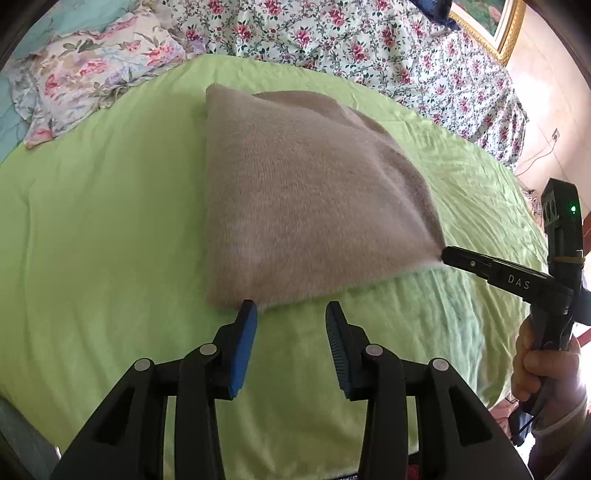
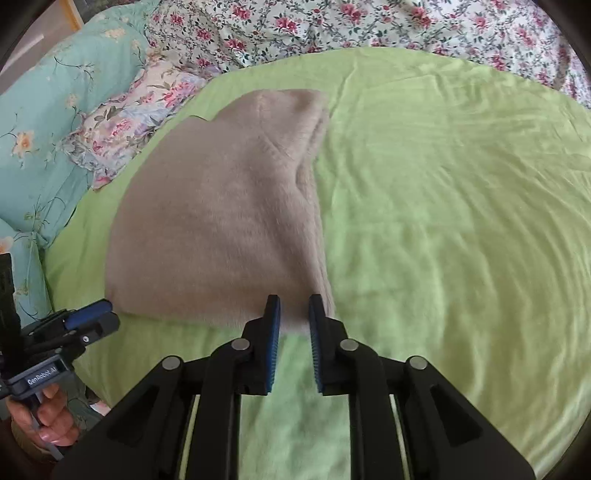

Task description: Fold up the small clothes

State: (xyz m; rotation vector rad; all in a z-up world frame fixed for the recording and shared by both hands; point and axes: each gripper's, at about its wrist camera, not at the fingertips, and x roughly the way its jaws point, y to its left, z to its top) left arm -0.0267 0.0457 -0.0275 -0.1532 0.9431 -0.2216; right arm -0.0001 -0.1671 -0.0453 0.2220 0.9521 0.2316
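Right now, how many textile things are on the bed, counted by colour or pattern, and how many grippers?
Beige fuzzy knitted garment: 1
Light green bed sheet: 1
White cover with red roses: 1
Turquoise floral pillow: 1
Pale pastel floral pillow: 1
Grippers, left gripper and right gripper: 2
Total: 7

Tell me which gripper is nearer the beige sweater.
Right, narrowly. The right gripper straddles the near right corner of the beige sweater, its jaws parted around the hem. The left gripper is open at the near left edge, only one finger reaching the fabric.
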